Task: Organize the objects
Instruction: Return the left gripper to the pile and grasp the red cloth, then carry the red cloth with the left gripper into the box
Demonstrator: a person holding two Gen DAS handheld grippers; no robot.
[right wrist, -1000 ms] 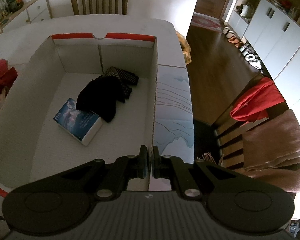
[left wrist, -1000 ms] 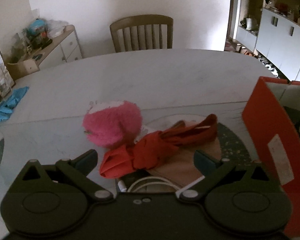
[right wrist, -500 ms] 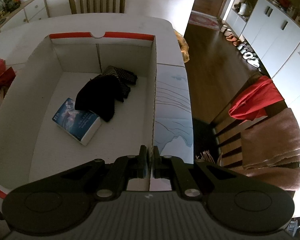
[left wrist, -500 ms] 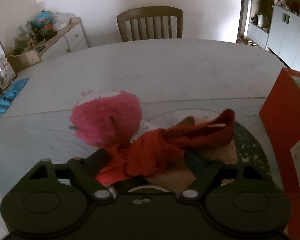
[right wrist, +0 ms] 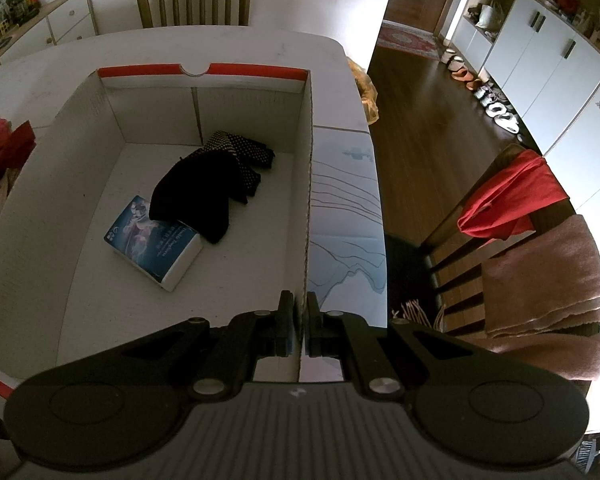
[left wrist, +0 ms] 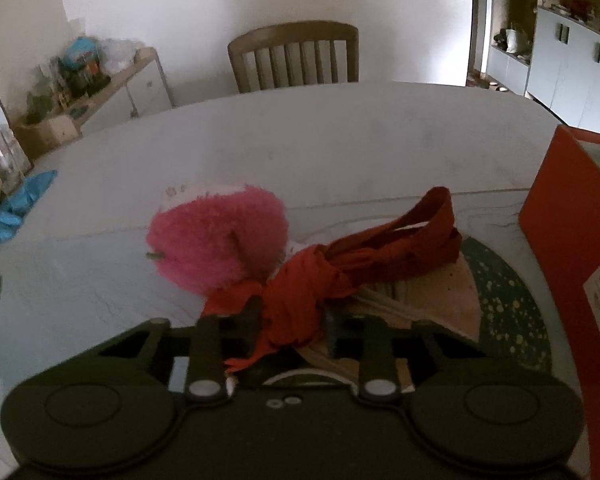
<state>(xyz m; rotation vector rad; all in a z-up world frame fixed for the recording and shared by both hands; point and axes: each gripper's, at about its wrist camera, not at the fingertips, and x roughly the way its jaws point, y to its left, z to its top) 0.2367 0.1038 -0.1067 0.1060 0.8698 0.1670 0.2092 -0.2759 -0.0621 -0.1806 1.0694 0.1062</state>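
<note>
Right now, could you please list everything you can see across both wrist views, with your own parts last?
Red cloth: one, red, on the table between the left gripper's fingers.
Pink plush: one, pink, on the table, touching the red cloth.
Blue cloth: one, blue, far left table edge.
Cardboard box: one, white inside, red trim, open on the table.
Book: one, blue cover, inside the box.
Black garment: one, black, in the box, partly on the book.
Chair: one, wooden, behind the table.
Left gripper: closing around the red cloth.
Right gripper: shut on the box's right wall.
</note>
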